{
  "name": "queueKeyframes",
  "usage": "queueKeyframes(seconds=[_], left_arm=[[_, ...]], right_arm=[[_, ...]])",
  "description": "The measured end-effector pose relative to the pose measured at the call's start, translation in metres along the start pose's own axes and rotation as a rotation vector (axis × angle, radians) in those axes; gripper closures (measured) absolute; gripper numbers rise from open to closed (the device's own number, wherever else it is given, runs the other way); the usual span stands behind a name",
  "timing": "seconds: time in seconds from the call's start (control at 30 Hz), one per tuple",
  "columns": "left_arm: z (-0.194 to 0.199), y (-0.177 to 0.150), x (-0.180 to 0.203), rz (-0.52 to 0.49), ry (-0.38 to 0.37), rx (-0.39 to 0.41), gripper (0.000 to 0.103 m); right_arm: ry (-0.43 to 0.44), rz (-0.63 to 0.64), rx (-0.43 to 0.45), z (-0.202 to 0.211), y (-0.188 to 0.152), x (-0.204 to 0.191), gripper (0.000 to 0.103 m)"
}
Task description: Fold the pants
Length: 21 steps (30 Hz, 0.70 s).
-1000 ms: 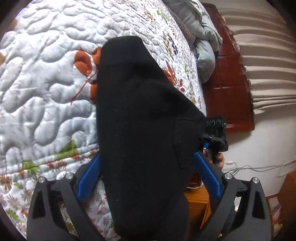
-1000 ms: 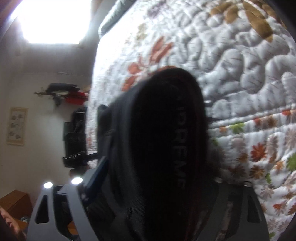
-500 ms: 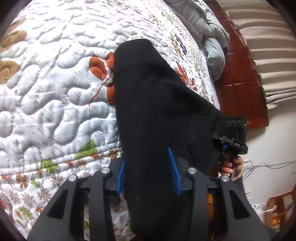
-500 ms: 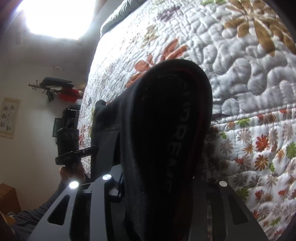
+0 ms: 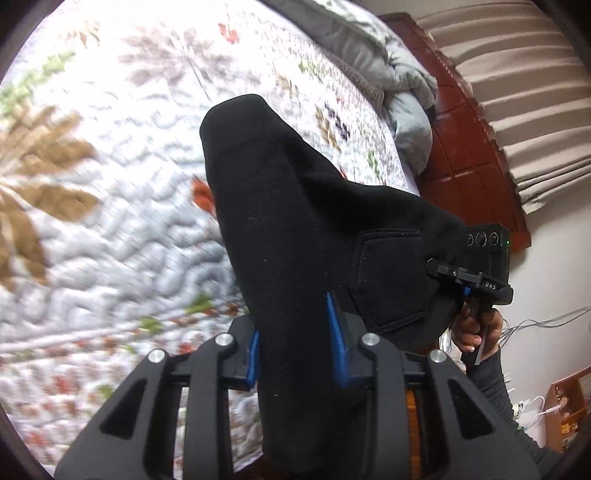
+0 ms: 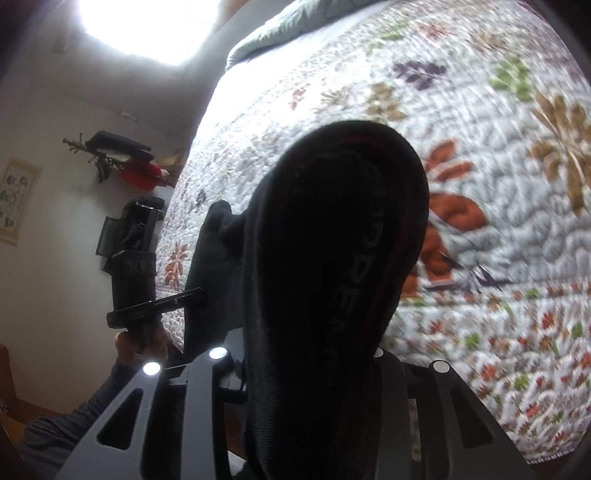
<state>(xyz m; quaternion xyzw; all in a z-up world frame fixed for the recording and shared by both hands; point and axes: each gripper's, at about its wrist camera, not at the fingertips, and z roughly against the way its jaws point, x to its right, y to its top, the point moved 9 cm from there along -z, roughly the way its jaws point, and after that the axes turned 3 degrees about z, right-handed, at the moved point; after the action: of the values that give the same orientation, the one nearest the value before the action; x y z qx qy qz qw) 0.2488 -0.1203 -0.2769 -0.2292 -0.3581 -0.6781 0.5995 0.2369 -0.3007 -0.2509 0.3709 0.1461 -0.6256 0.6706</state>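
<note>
Black pants hang stretched between both grippers above the floral quilt. My left gripper is closing, and its blue pads press on a fold of the fabric near a back pocket. In the right wrist view the same pants drape over my right gripper, which is shut on the cloth, its fingertips hidden under it. Grey lettering runs down that part. A hand holds the other gripper's handle at the right edge of the pants.
A grey blanket is bunched at the dark red headboard, with beige pleated curtains behind. Cables run along the wall. The right wrist view shows the quilt, a wall shelf and a bright window.
Both grippers went from wide open to shut on the pants, then rose, lifting the fabric off the quilt. The bed now looks farther away and blurred.
</note>
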Motion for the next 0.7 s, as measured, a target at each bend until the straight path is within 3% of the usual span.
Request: queueKeyframes(seconds=[0.37,0.6,0.7], left_arm=[[0.124,0.083,-0.072,0.042,0.107,0.159,0.074],[0.175,0.141,-0.142,0.114,0.153,0.180,0.074],[0.180,0.159,-0.178,0.159,0.171,0.166,0.074]], right_arm=[[0.065,0.109,-0.035,-0.113,0.123,-0.107,0.069],[0.074,0.117,-0.087,-0.203,0.183,-0.141,0.069],[0.076,0.104,-0.114,-0.232,0.190,-0.134,0.069]])
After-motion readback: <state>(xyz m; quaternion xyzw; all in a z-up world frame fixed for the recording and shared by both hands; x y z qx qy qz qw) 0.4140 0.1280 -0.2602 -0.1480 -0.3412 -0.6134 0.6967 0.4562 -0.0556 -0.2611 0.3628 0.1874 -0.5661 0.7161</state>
